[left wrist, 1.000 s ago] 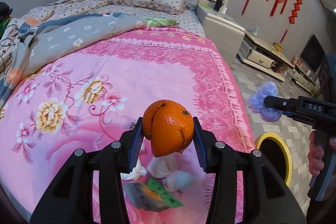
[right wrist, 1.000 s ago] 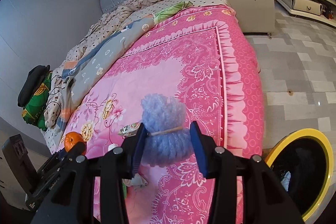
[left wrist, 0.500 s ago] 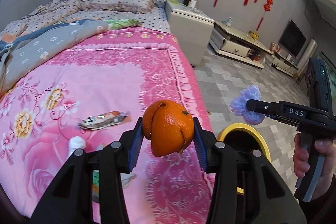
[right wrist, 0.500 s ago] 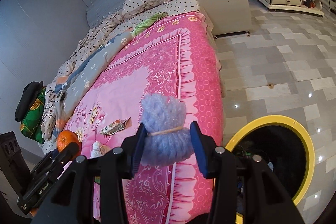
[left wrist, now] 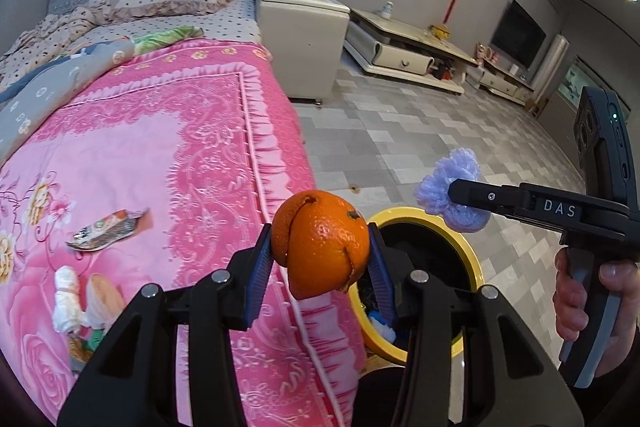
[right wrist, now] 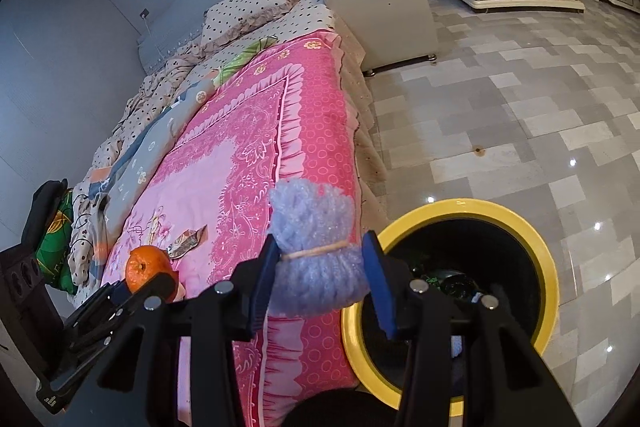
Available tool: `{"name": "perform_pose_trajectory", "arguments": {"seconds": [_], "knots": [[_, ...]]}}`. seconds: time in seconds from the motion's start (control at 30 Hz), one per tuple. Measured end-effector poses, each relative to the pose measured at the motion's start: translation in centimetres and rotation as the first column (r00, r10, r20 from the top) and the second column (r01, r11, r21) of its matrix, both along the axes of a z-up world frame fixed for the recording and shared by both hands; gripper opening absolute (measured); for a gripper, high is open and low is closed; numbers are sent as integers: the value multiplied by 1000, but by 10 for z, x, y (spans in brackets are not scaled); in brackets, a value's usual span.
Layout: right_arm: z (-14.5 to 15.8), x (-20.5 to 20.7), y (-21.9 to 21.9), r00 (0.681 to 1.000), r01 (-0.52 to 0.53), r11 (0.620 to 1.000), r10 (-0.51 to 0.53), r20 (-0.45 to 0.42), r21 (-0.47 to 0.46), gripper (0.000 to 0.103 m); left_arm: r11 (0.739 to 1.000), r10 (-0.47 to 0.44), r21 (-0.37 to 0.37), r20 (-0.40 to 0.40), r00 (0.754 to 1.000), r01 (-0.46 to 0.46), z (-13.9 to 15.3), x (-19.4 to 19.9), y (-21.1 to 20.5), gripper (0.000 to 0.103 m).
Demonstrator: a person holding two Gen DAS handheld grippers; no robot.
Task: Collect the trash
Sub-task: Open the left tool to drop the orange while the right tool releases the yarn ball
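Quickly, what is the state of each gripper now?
Left gripper: closed on the round orange peel.
Right gripper: closed on the fluffy pale-blue yarn bundle.

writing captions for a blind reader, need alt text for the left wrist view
The left gripper clamps an orange peel above the edge of a pink floral bedspread, beside a yellow-rimmed bin on the tiled floor. At right, a hand holds the right gripper, shut on a lilac yarn bundle over the bin. Wrappers and tissue lie on the bed.

Left gripper clamping orange peel beside yellow-rimmed bin; right gripper gripping lavender yarn bundle above rim; wrapper lying on pink bedspread
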State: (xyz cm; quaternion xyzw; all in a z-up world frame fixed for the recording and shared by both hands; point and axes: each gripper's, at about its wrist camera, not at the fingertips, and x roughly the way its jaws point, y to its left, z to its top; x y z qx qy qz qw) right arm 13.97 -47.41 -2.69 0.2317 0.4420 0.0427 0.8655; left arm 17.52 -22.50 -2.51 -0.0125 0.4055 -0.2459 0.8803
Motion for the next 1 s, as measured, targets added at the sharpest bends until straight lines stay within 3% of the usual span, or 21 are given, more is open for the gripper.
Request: {"name": "perform_pose_trajectory", "arguments": {"seconds": [0.6, 1.0], "knots": [[-58, -31, -65, 987, 132, 991, -128, -93, 39, 41, 990, -114, 76, -74, 991, 119, -50, -10, -83, 43], [-83, -43, -93, 972, 203, 978, -195, -135, 54, 42, 982, -165, 75, -97, 981, 173, -66, -21, -108, 45]]}}
